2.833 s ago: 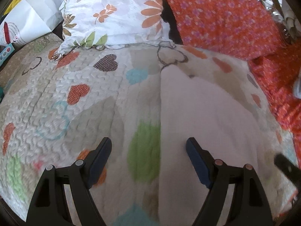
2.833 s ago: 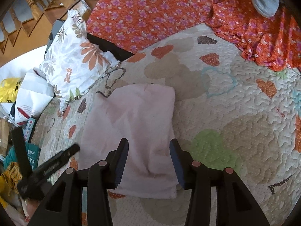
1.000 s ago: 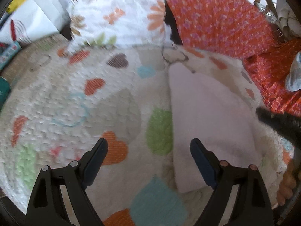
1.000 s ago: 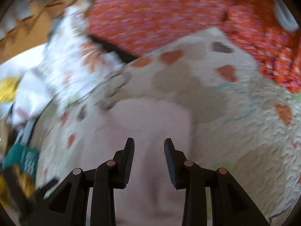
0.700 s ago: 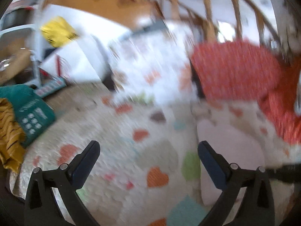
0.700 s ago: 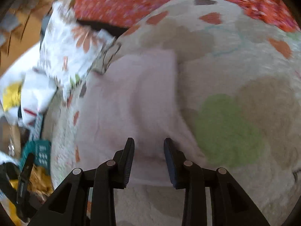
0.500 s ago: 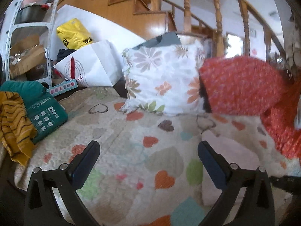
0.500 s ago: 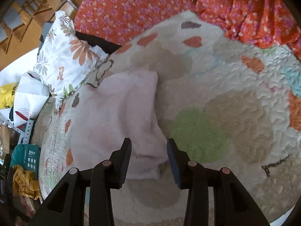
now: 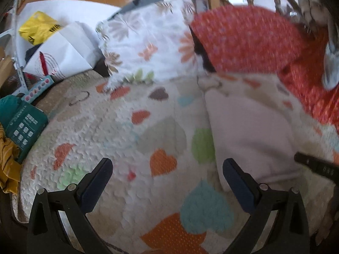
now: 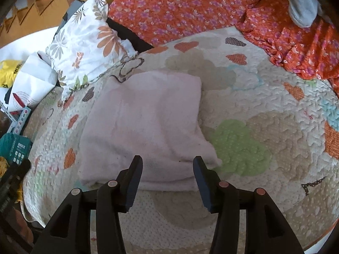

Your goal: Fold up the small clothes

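Note:
A pale pink folded garment [image 10: 146, 124] lies flat on the heart-patterned quilt [image 10: 264, 127]. It also shows in the left wrist view [image 9: 250, 135], to the right of centre. My right gripper [image 10: 167, 169] is open and empty, held just above the garment's near edge. My left gripper [image 9: 167, 169] is wide open and empty over the quilt [image 9: 127, 139], left of the garment. The tip of the right gripper's finger [image 9: 313, 165] shows at the right edge of the left wrist view.
A white floral pillow [image 10: 84, 44] and an orange floral cover [image 10: 180, 6] lie behind the garment. A grey-blue garment [image 10: 300, 2] rests on the orange cover. A teal box [image 9: 23, 124], yellow cloth [image 9: 6, 165] and white bag [image 9: 63, 57] sit at the left edge.
My right gripper has opened wider and pulled back to the garment's near edge. My left gripper has tilted down toward the quilt and moved closer to the garment. The garment lies still.

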Demonstrator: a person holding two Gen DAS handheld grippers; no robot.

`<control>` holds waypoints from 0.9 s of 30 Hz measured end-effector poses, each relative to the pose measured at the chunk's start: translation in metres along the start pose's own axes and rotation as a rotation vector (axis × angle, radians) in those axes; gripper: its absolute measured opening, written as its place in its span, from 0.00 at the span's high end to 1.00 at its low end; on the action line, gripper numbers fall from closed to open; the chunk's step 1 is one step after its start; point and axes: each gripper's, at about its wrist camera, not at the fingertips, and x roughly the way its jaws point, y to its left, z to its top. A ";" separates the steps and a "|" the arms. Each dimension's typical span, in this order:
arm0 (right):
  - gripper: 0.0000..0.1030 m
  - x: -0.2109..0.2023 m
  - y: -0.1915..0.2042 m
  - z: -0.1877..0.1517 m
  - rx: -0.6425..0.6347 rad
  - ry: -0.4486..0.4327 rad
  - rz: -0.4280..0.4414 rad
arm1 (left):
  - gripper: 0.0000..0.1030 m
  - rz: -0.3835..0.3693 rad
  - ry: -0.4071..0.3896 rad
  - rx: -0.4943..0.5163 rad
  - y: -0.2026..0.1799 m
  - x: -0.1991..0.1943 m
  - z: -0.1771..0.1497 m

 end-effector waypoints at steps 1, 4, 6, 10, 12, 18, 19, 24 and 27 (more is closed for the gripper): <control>0.48 0.002 0.000 0.001 -0.005 0.002 -0.003 | 0.00 -0.005 0.017 0.004 -0.001 0.004 -0.002; 0.46 0.003 0.002 0.001 -0.022 -0.002 -0.021 | 0.00 -0.012 0.072 0.014 -0.006 0.016 -0.010; 0.43 0.002 0.004 0.000 -0.038 -0.006 -0.036 | 0.00 -0.024 0.105 0.014 -0.007 0.023 -0.013; 0.42 0.004 0.010 -0.005 -0.074 0.003 -0.056 | 0.00 -0.045 0.164 0.001 -0.009 0.034 -0.018; 0.42 0.005 0.014 -0.008 -0.099 0.006 -0.070 | 0.00 -0.044 0.171 0.004 -0.010 0.035 -0.019; 0.39 0.007 0.025 -0.013 -0.149 0.001 -0.081 | 0.00 -0.040 0.196 0.016 -0.011 0.039 -0.023; 0.39 0.008 0.027 -0.014 -0.154 0.002 -0.082 | 0.00 -0.044 0.202 0.015 -0.011 0.040 -0.024; 0.38 0.011 0.030 -0.017 -0.168 0.010 -0.090 | 0.00 -0.054 0.231 0.019 -0.012 0.042 -0.028; 0.38 0.012 0.032 -0.017 -0.172 0.008 -0.097 | 0.00 -0.059 0.249 0.020 -0.013 0.045 -0.031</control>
